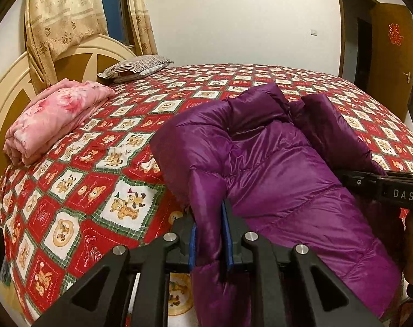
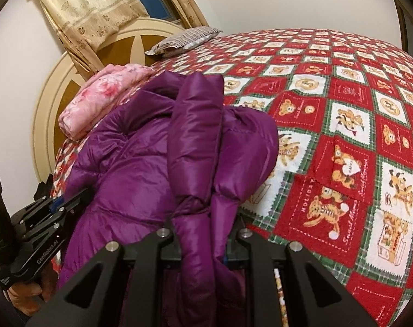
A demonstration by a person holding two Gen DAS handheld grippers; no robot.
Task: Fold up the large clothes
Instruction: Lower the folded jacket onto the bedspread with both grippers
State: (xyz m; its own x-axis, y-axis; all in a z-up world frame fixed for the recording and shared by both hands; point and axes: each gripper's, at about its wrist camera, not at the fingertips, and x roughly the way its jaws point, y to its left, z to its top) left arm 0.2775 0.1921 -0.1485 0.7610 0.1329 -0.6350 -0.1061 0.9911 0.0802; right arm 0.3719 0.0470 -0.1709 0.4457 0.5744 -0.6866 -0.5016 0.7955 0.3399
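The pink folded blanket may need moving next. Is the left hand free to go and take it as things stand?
Probably not: the left tongs are shut on the purple down jacket. The pink blanket lies unobstructed by the headboard, beyond bare bedspread.

Pink blanket (image 1: 53, 120) and striped pillow (image 1: 135, 66) on bedspread (image 1: 102, 179)

Purple down jacket (image 1: 274, 163), glossy and quilted, lies bunched on red teddy-bear bedspread (image 1: 102, 190), near edge.

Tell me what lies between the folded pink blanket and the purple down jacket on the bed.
Only bare bear-print bedspread separates the pink blanket from the purple jacket; the left wrist view shows it.
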